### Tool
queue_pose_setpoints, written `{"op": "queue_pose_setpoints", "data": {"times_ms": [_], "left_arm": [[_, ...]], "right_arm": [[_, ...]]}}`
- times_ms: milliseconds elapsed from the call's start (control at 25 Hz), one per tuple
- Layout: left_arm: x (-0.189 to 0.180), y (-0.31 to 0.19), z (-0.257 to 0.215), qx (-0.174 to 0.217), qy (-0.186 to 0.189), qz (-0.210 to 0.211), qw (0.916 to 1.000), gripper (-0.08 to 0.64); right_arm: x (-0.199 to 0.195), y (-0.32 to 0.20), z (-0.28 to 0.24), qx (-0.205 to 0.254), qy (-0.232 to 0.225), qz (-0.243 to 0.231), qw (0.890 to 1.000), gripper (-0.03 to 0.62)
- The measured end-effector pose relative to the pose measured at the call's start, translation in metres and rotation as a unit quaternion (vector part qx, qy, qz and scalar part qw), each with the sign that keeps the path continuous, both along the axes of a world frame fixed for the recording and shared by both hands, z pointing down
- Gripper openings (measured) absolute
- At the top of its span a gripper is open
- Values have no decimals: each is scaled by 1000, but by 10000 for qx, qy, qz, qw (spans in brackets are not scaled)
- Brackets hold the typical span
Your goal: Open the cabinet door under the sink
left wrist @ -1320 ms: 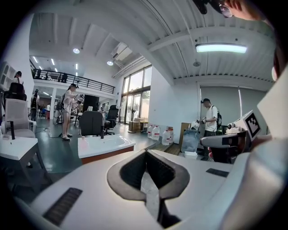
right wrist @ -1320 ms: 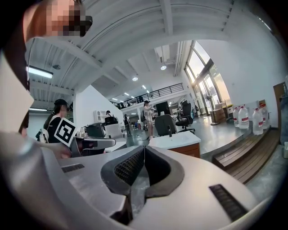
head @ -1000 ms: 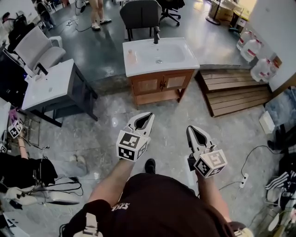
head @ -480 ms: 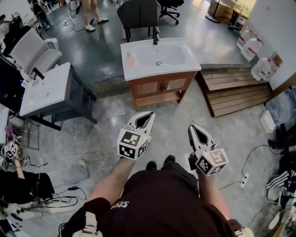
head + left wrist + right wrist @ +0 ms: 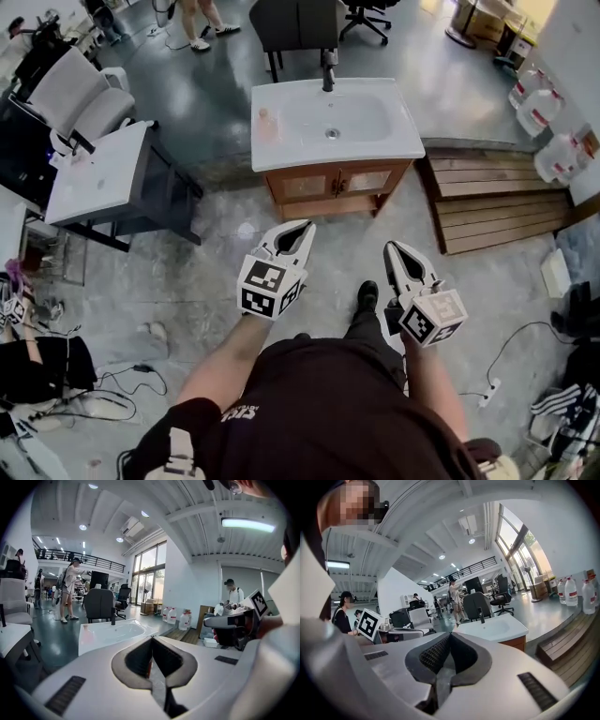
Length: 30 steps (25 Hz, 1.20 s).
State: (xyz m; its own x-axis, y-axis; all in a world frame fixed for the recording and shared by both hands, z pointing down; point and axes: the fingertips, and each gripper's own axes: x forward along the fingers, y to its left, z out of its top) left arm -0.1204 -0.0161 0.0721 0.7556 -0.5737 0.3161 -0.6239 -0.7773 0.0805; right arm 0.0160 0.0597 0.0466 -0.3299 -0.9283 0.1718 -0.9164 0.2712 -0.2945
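Observation:
A white sink (image 5: pixel 334 120) with a dark tap sits on a wooden cabinet (image 5: pixel 336 184) whose two doors are closed, in the upper middle of the head view. The sink also shows in the left gripper view (image 5: pixel 110 633) and the right gripper view (image 5: pixel 493 629). My left gripper (image 5: pixel 302 228) is held out in front of the cabinet, well short of it, jaws shut and empty. My right gripper (image 5: pixel 394 247) is beside it to the right, also shut with nothing held. Both point toward the cabinet.
A dark desk with a white top (image 5: pixel 98 175) stands left of the cabinet. A wooden pallet (image 5: pixel 502 199) lies to its right, with water jugs (image 5: pixel 553 131) beyond. A dark chair (image 5: pixel 295 23) stands behind the sink. Cables (image 5: pixel 511 361) lie on the floor at right.
The sink and cabinet have come closer and lower in the head view as I stepped forward. Both grippers keep their pose, still shut.

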Motion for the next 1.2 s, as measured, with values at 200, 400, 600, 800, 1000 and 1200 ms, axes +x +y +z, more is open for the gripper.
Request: {"op": "queue_pose_setpoints", "data": {"times_ms": [200,400,600,800,1000,1200], "left_arm": [[50,-64,8,-179,-67,-659,9976,17],[116,-110,26,-469,-144,-972,9941,17],[157,-132,47,-691,-140,-1255,9896,17],[163,-140,61,-803,-178,-1376,9871,17],[149,-151,66,-848,-61,-1418,9862,17],[126,-160,73,-869,61,-1358,9869,17]], "right_arm": [[60,-78,3,-60,-7,-615,9981,15],[123,-140,13,-223,49,-1102,9937,15],[142,-165,57,-627,-34,-1654,9842,15],[135,-180,73,-847,-53,-1970,9767,15],[123,-195,72,-938,61,-1919,9769,15],[105,-200,85,-1166,125,-1747,9776,15]]}}
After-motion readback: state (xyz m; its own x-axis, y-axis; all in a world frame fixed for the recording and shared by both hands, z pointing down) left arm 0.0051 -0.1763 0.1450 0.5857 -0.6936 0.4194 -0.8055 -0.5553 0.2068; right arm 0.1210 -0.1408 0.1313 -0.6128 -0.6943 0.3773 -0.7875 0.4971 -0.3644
